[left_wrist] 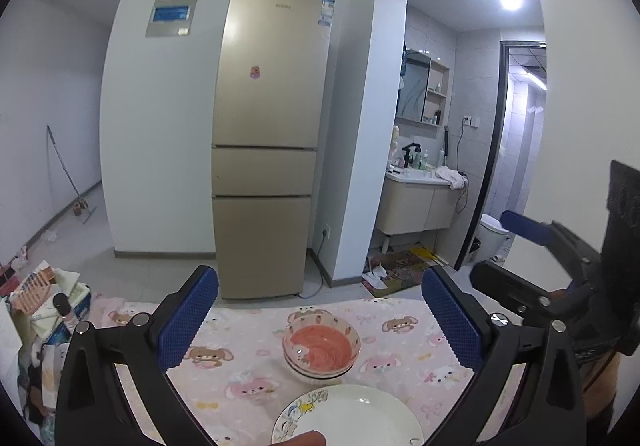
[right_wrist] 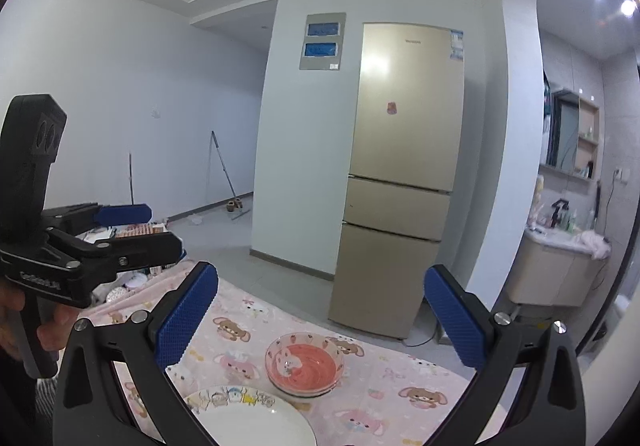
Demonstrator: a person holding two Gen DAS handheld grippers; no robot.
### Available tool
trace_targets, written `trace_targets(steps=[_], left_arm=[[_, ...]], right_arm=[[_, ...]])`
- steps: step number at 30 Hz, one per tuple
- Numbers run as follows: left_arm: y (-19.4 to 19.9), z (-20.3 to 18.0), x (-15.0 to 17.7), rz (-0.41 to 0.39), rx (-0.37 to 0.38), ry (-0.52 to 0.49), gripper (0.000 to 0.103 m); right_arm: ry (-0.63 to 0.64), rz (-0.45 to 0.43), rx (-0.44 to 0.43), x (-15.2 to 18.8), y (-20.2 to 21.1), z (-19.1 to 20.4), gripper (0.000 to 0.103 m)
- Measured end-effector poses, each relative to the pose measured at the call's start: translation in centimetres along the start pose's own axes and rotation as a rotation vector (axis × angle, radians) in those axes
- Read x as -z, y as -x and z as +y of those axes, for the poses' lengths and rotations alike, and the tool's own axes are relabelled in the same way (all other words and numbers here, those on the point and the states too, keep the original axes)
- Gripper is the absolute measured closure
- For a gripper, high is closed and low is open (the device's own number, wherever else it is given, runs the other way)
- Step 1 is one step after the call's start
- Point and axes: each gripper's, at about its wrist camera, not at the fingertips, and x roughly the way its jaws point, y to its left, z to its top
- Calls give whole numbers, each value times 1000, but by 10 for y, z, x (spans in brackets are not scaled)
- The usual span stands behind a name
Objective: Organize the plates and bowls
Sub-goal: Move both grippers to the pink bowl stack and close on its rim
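Pink bowls [left_wrist: 321, 346] sit nested in a stack on the counter [left_wrist: 400, 334], the top one empty, with a white plate [left_wrist: 352, 416] just in front, also empty. Both the left gripper [left_wrist: 320, 320] and right gripper [right_wrist: 320, 316] hover above with fingers spread wide, holding nothing. A fridge [left_wrist: 266, 142] stands beyond the counter.

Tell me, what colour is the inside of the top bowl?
The top bowl is coral pink inside, with a cartoon rabbit; the right wrist view shows it best.

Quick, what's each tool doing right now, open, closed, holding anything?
Left tool: open, holding nothing, above the pink bowls and white plate.
Right tool: open, holding nothing.
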Motion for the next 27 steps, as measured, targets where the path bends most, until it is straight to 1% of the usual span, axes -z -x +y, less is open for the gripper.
trace_targets(steps=[3, 6, 9, 12, 15, 17, 18, 21, 24, 26, 27], left_arm=[[-27, 5, -7, 26, 16, 13, 0], [-54, 10, -7, 60, -5, 31, 0], [-90, 29, 3, 122, -41, 64, 0], [-114, 52, 25, 168, -59, 96, 0], [-145, 79, 53, 251, -11, 198, 0], [-162, 89, 67, 301, 26, 238, 0], [-171, 93, 74, 322, 40, 250, 0], [-193, 98, 88, 378, 40, 259, 0], [-210, 101, 100, 424, 58, 290, 0], [-221, 102, 111, 459, 90, 317, 0], [-225, 101, 114, 469, 96, 321, 0]], right_arm=[[-71, 28, 11, 3, -24, -20, 0], [-140, 57, 7, 14, -46, -34, 0], [-190, 101, 8, 31, -71, -45, 0], [-206, 183, -1, 56, -98, -51, 0], [-250, 260, -6, 86, -124, -60, 0], [-289, 309, -18, 104, -138, -66, 0], [-311, 334, -32, 113, -146, -69, 0], [-377, 387, -70, 133, -160, -77, 0], [-424, 432, -89, 150, -172, -79, 0], [-501, 443, -167, 161, -183, -83, 2], [-521, 462, -180, 168, -188, -82, 5]])
